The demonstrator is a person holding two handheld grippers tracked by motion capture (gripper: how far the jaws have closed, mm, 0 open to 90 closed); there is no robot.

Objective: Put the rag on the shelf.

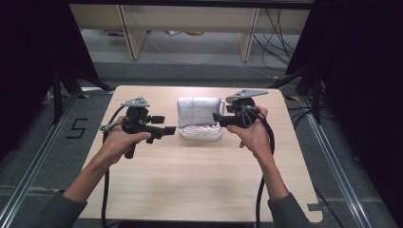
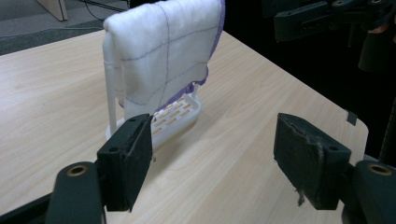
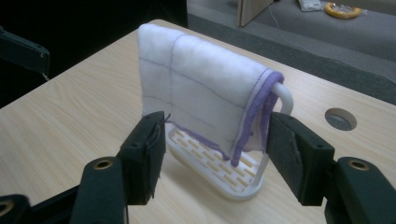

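Observation:
A white cloth with thin purple lines and a purple hem (image 1: 198, 110) hangs over the rail of a small white slotted rack (image 1: 199, 133) at the table's middle. My left gripper (image 1: 164, 124) is open just left of the rack, with nothing between its pads. In the left gripper view the cloth (image 2: 163, 51) and the rack (image 2: 180, 116) lie ahead of the left gripper (image 2: 217, 154). My right gripper (image 1: 217, 118) is open at the rack's right side. In the right gripper view the cloth (image 3: 201, 93) hangs just beyond the right gripper (image 3: 215, 149), whose pads stand apart from it.
The light wooden table (image 1: 199, 180) has a round hole (image 3: 341, 119) near its far edge and a notch at its front right corner. Dark curtains stand at both sides. Cables trail from both grippers, and wooden furniture legs stand on the floor beyond the table.

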